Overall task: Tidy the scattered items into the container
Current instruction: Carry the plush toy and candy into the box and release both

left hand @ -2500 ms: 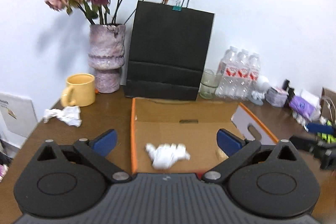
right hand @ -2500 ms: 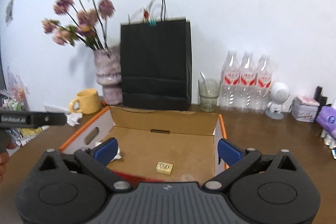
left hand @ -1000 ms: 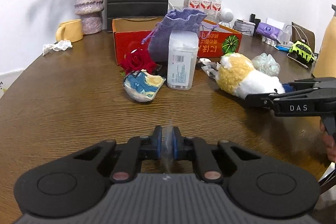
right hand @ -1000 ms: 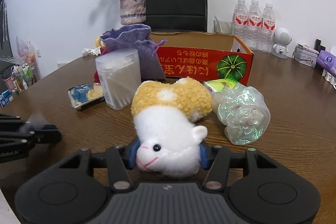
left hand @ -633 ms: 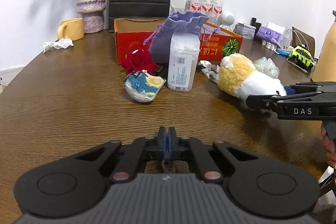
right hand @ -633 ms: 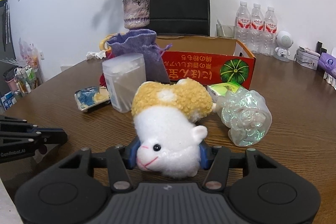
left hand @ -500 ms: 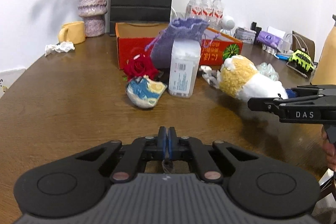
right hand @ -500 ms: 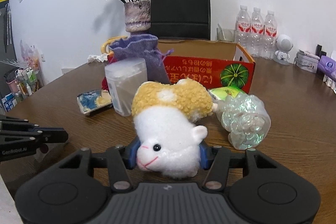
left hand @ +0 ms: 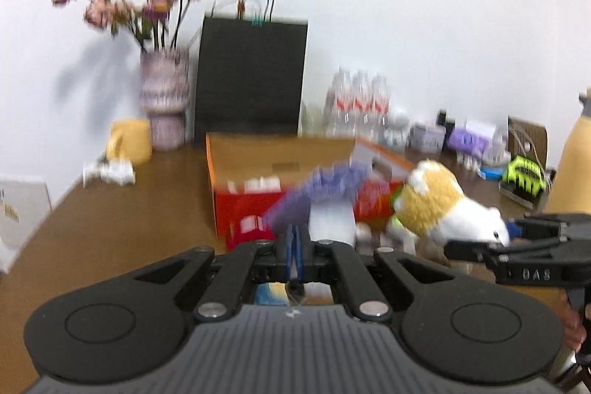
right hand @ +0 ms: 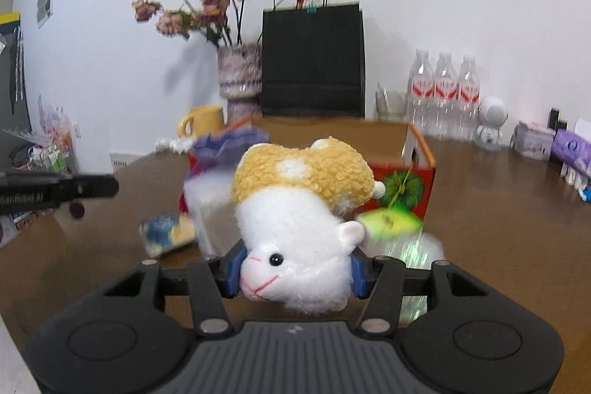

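Brown wood tabletop (right hand: 498, 209) runs back to a white wall, where a black bag (right hand: 312, 58), a vase (right hand: 238, 76) of dried flowers, a yellow mug (right hand: 203, 122) and water bottles (right hand: 443, 87) stand along the far edge. Half a second ago both wrist views looked low across the table; now both have risen and blurred, and the open top of the orange box (left hand: 280, 157) shows from above in the left view, so both grippers are lifting toward it. The right gripper (right hand: 293, 274) stays clamped on the plush sheep (right hand: 299, 209), its blue pads pressed into the white head, and the toy now hangs clear of the table, near of the box and on its right side. The left gripper (left hand: 294, 252) has its pads pressed together with only a sliver between them; a small dark scrap seems to dangle just below, too blurred to name, so whether it holds anything cannot be told. Still on the table near of the box lie the purple pouch (left hand: 325, 189), the clear tub (right hand: 210, 209), the painted dish (right hand: 166, 233), a green packet (right hand: 388, 220) and a shiny wrap (right hand: 413, 252). Judging by this, the sheep's pickup is done and its carry to the box is under way, with several items left to tidy.
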